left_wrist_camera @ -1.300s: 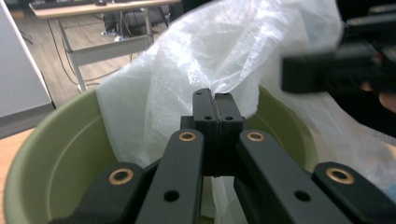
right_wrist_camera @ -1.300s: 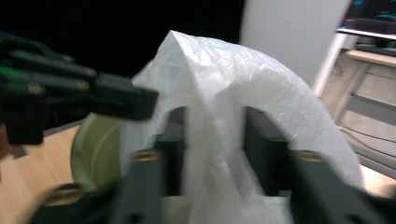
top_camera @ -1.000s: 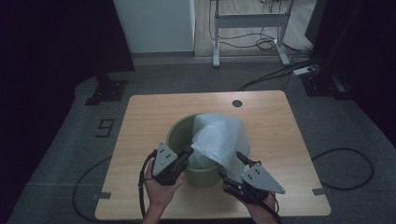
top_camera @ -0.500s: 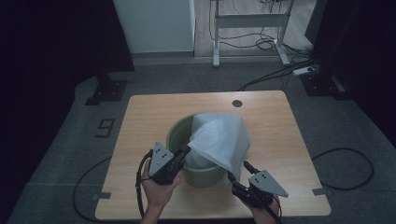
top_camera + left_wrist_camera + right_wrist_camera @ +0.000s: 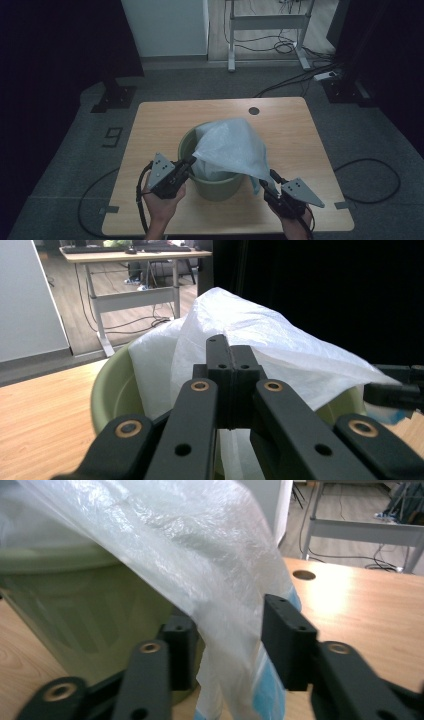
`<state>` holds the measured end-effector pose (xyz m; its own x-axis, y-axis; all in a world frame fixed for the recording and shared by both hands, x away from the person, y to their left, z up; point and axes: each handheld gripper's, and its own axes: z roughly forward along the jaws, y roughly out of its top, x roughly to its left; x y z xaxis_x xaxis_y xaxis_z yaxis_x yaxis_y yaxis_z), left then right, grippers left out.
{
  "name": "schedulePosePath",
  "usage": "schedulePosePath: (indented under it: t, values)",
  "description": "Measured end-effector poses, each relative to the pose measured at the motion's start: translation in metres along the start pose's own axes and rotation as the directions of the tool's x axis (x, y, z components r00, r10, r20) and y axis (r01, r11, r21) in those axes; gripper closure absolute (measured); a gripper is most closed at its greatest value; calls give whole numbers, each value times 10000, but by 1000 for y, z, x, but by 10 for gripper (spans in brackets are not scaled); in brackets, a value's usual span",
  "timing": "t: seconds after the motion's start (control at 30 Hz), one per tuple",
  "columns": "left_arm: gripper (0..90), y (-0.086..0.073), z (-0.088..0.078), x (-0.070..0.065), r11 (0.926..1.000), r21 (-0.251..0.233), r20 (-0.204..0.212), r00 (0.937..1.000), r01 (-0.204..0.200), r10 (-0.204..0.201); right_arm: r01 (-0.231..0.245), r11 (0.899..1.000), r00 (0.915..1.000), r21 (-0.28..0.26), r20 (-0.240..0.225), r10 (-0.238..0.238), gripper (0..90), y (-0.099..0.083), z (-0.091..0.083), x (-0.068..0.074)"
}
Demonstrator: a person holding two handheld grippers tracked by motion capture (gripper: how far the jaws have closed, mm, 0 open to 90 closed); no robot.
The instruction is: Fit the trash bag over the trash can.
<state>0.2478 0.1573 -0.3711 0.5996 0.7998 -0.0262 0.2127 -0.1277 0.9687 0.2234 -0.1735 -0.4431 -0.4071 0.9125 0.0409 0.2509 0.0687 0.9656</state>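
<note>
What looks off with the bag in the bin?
The white plastic bag isn't seated as a liner: it tents up over the green bin, and one corner hangs outside the rim between the right gripper's jaws, which have just been closing around it.

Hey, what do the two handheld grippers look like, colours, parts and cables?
Both the left gripper and the right gripper are black, each with two flat black jaws on linked arms with brass-coloured pivot pins, a grey three-cornered plate with small dark holes on top, and a black cable trailing behind.
</note>
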Motion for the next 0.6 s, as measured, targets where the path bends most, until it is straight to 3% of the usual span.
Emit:
schedulePosePath:
  t: [0.13, 0.3, 0.4, 0.43, 0.6]
  values:
    - [892, -3, -6, 4, 10000, -46, -39, 10000, 40, -40, -152, 9997, 9998, -216, -140, 149, 732, 9, 1, -5]
    - [892, -7, -12, 9, 9998, -105, -4, 9999, 156, -156, 261, 9967, 9993, -763, -264, -282, 826, 27, -2, -3]
    - [892, -9, -15, 11, 9997, -101, 15, 9998, 217, -217, 429, 9943, 9986, -979, -261, -457, 841, 38, -3, -2]
    - [890, -11, -17, 13, 9995, -92, 20, 9996, 295, -294, 574, 9898, 9979, -1303, -211, -606, 844, 51, -2, 0]
    - [887, -19, -25, 19, 9991, -17, -36, 9991, 417, -417, 569, 9839, 9972, -1697, -379, -643, 863, 70, 3, 6]
